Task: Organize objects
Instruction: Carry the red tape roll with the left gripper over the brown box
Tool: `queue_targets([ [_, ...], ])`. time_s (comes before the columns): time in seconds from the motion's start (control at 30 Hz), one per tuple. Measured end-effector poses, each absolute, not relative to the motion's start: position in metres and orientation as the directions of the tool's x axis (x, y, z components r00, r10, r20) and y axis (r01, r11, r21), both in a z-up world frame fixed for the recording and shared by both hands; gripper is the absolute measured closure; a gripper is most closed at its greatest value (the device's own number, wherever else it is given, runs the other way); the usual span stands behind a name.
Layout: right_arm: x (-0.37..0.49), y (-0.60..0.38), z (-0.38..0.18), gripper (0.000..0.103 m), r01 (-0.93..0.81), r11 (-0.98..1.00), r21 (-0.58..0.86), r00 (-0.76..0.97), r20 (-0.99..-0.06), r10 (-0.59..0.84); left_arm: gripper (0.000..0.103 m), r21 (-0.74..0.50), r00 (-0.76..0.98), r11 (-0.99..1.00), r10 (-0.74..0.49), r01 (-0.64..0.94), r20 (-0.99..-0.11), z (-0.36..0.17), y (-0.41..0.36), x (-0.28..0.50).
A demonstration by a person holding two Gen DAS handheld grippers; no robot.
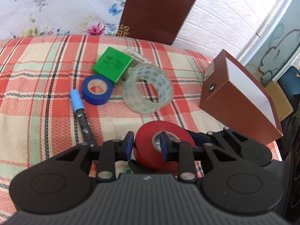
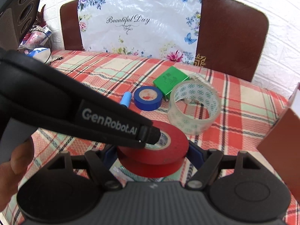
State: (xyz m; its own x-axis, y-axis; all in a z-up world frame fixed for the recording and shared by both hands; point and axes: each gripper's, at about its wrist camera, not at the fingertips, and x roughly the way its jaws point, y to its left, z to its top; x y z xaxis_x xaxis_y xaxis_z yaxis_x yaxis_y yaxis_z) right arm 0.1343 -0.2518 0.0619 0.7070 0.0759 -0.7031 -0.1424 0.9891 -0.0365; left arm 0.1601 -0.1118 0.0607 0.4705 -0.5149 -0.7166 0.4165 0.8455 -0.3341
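Two red tape rolls [image 1: 143, 131] [image 2: 175, 137] are stacked, close in front of both cameras. My left gripper [image 1: 147, 144] is shut on the top roll's wall, with one blue pad in the core and the other outside. In the right wrist view the left gripper [image 2: 151, 134] reaches in from the left, its tip in the core. My right gripper [image 2: 152, 151] spans the stack's outer sides, its pads against the red walls. On the plaid cloth behind lie a blue tape roll [image 1: 96, 90] [image 2: 148, 98], a green box [image 1: 112, 65] [image 2: 169, 81], a clear tape roll [image 1: 148, 89] [image 2: 195, 105] and a blue-capped marker [image 1: 81, 114] [image 2: 126, 98].
An open brown box [image 1: 234, 101] [image 2: 277, 140] with a white inside stands at the right edge of the plaid tablecloth [image 1: 37, 75]. Two brown chair backs [image 2: 230, 37] and a floral plastic bag [image 2: 140, 28] stand behind the table. Clutter sits at the far left [image 2: 37, 35].
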Motion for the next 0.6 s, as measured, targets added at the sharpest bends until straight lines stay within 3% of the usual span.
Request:
queue_targets([
  [0.27, 0.1, -0.29, 0.086, 0.026, -0.049, 0.998, -0.028, 0.789, -0.614, 0.022, 0.071, -0.262, 0.492, 0.81, -0.539, 0.524, -0.684, 0.094, -0.172, 0.142],
  [0.6, 0.061, -0.406, 0.116, 0.026, 0.22, 0.973, -0.062, 0.859, -0.461, -0.224, 0.07, -0.209, 0.432, 0.669, -0.655, 0.714, -0.62, 0.123, -0.315, 0.137],
])
